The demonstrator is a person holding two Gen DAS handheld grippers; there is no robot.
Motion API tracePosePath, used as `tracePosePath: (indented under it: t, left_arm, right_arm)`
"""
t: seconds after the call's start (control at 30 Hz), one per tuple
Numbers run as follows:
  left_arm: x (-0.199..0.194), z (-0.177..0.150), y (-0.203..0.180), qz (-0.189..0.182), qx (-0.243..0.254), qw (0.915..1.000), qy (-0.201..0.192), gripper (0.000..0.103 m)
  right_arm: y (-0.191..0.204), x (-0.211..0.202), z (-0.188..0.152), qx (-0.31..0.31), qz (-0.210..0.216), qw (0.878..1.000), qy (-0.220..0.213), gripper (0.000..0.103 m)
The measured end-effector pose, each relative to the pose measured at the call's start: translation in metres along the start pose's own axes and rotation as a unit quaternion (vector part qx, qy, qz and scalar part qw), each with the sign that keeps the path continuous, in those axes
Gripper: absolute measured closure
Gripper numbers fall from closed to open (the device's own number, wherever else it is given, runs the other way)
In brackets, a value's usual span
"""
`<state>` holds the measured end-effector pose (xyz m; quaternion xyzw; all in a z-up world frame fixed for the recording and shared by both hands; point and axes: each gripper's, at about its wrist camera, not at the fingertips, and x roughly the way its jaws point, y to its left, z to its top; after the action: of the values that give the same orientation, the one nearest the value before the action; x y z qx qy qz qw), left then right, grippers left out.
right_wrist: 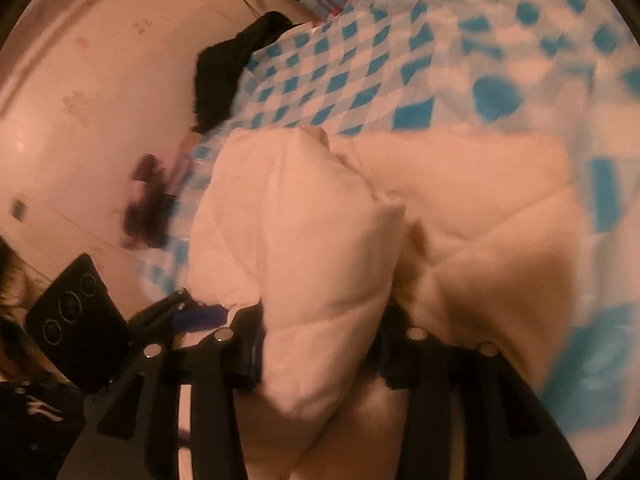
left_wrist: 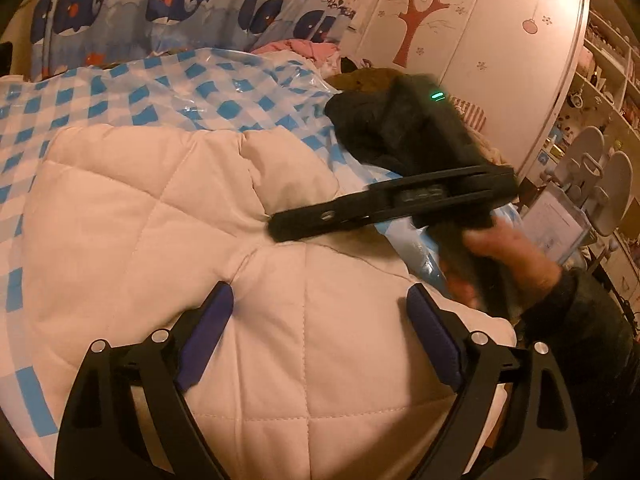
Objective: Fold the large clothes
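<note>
A white quilted padded garment (left_wrist: 168, 220) lies on a bed with a blue-and-white checked cover (left_wrist: 120, 92). My left gripper (left_wrist: 320, 308) is open just above the garment, its purple pads (left_wrist: 208, 332) apart and empty. My right gripper (right_wrist: 320, 320) is shut on a thick fold of the white garment (right_wrist: 304, 248) and holds it raised off the bed. In the left wrist view the right gripper (left_wrist: 280, 228) reaches in from the right, its tip at a crease of the garment.
A dark garment (left_wrist: 360, 120) lies at the bed's far right edge, also seen in the right wrist view (right_wrist: 224, 68). A whale-print curtain (left_wrist: 160, 8) hangs behind the bed. A white wardrobe (left_wrist: 480, 40) and shelves (left_wrist: 608, 80) stand to the right.
</note>
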<state>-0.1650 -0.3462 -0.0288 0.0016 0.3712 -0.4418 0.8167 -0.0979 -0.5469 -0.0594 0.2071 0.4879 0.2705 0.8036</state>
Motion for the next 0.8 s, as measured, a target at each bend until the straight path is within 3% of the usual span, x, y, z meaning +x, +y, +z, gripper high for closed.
tracePosePath:
  t: [0.1, 0.2, 0.33, 0.47, 0.57, 0.63, 0.7, 0.73, 0.8]
  left_arm:
    - [0.002, -0.001, -0.002, 0.001, 0.007, 1.0, -0.001, 0.018]
    - [0.0, -0.006, -0.003, 0.003, 0.013, 0.9999, -0.004, 0.018]
    - [-0.008, -0.002, 0.001, -0.011, 0.0, 0.9999, 0.001, 0.018]
    - [-0.072, -0.005, 0.026, -0.017, -0.059, 0.9968, -0.051, 0.018]
    - [-0.108, -0.025, 0.066, -0.016, -0.126, 0.9906, -0.051, 0.016]
    - [-0.111, -0.042, 0.096, -0.021, -0.18, 0.9828, -0.034, 0.016]
    - [-0.102, -0.055, 0.116, -0.045, -0.233, 0.9714, -0.013, 0.016]
    - [-0.095, -0.058, 0.118, -0.063, -0.242, 0.9682, -0.004, 0.016]
    - [-0.087, -0.058, 0.113, -0.064, -0.236, 0.9697, -0.001, 0.008]
  right_arm:
    - [-0.003, -0.011, -0.01, 0.02, -0.013, 1.0, -0.003, 0.052]
    - [0.004, -0.005, -0.019, 0.017, -0.054, 0.998, -0.001, 0.048]
    - [-0.001, -0.002, -0.02, 0.032, -0.061, 0.998, 0.007, 0.045]
    - [0.029, -0.029, -0.02, 0.005, -0.139, 0.99, 0.004, 0.04]
    - [0.038, -0.03, -0.025, -0.008, -0.173, 0.985, 0.012, 0.038]
    - [0.036, -0.022, -0.026, -0.005, -0.186, 0.982, 0.016, 0.035]
    - [0.031, -0.019, -0.026, 0.001, -0.203, 0.979, 0.013, 0.025]
    - [0.027, -0.018, -0.028, 0.007, -0.202, 0.979, 0.01, 0.02]
    - [0.016, -0.018, -0.034, 0.035, -0.176, 0.984, -0.003, 0.02]
